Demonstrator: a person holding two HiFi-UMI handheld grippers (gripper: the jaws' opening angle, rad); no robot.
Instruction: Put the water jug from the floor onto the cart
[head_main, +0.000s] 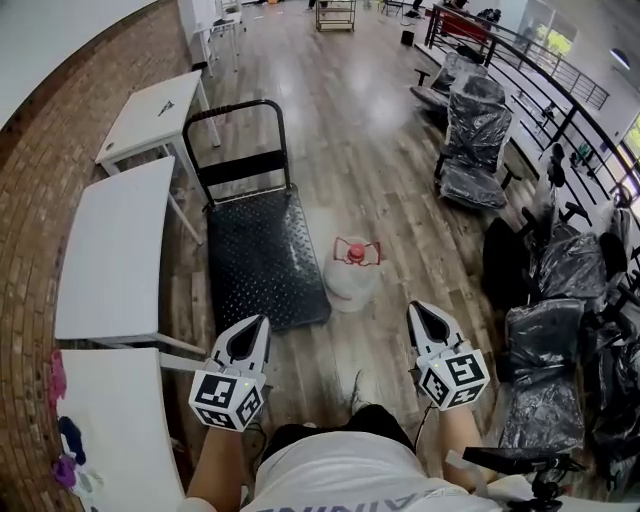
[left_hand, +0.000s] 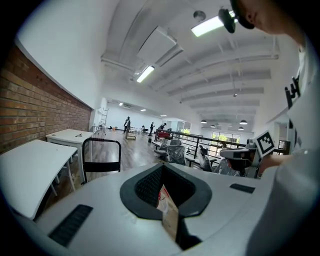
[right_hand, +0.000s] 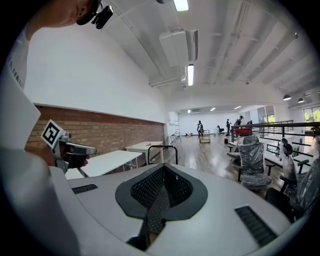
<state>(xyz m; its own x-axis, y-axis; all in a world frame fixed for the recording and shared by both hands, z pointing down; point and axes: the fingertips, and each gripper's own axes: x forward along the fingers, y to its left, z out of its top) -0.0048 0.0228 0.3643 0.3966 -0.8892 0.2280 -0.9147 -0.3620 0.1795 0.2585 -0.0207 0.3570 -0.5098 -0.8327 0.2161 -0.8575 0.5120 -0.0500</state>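
Wooden floor runs ahead of me, white tables (head_main: 118, 250) along the brick wall on the left and plastic-wrapped chairs (head_main: 478, 140) on the right. The water jug (head_main: 351, 283) stands upright on the floor, just beside the near right corner of the cart (head_main: 262, 262), not yet on it.

My left gripper (head_main: 248, 335) and right gripper (head_main: 429, 320) are both held near my body, well short of the jug. Both pairs of jaws are closed on nothing, though a tan strip shows at the left seam and I cannot tell what it is.

I judge the reach comes first. I should open both jaws early, then take the jug by its red handle (head_main: 357, 250) or from both sides. It looks round and slippery, so a low, square grip seems safest. Then I lift it clear of the deck edge and set it well in from the rim.
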